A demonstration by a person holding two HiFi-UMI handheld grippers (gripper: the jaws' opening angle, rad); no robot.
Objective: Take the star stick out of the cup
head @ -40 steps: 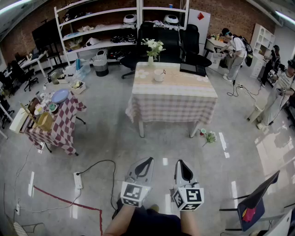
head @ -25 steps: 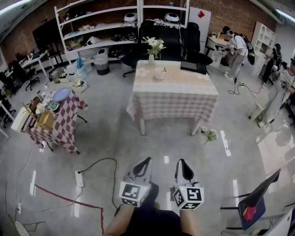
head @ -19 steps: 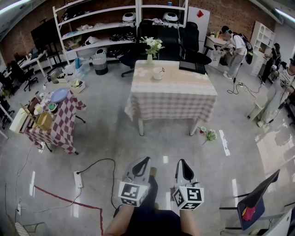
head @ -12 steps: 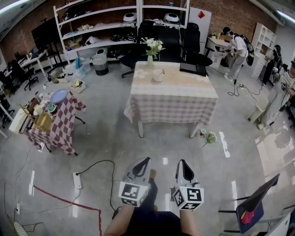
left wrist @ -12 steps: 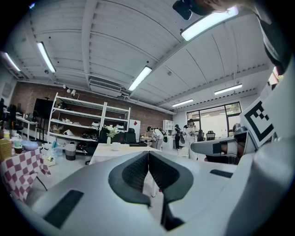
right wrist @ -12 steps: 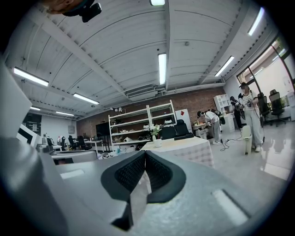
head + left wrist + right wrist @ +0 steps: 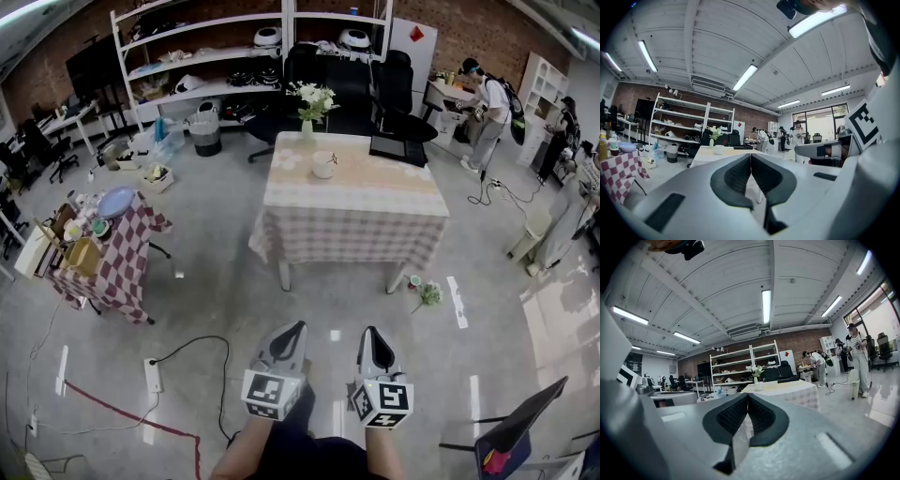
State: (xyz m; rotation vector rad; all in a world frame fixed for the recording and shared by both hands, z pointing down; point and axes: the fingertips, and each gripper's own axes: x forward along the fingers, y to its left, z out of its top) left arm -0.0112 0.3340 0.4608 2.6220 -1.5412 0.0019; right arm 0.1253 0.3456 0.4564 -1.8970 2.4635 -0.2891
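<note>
A white cup (image 7: 323, 165) with a thin stick standing in it sits on the far table (image 7: 352, 199), which wears a checked cloth; the stick's star is too small to make out. The cup (image 7: 719, 149) shows small in the left gripper view. Both grippers hang low in front of me, well short of the table. My left gripper (image 7: 299, 327) is shut with nothing in it, jaws touching. My right gripper (image 7: 367, 331) is shut and empty too. In the gripper views the left gripper (image 7: 750, 155) and right gripper (image 7: 748, 395) point toward the table.
A vase of white flowers (image 7: 309, 101) and a dark laptop (image 7: 395, 147) share the table. A small checked side table (image 7: 108, 246) with dishes stands left. A power strip and cable (image 7: 155, 373) lie on the floor. People (image 7: 487, 108) work at the back right; a chair (image 7: 511, 431) is near right.
The view has drifted a little toward the table, which sits slightly lower and larger in the head view. Both grippers keep their place and stay shut.
</note>
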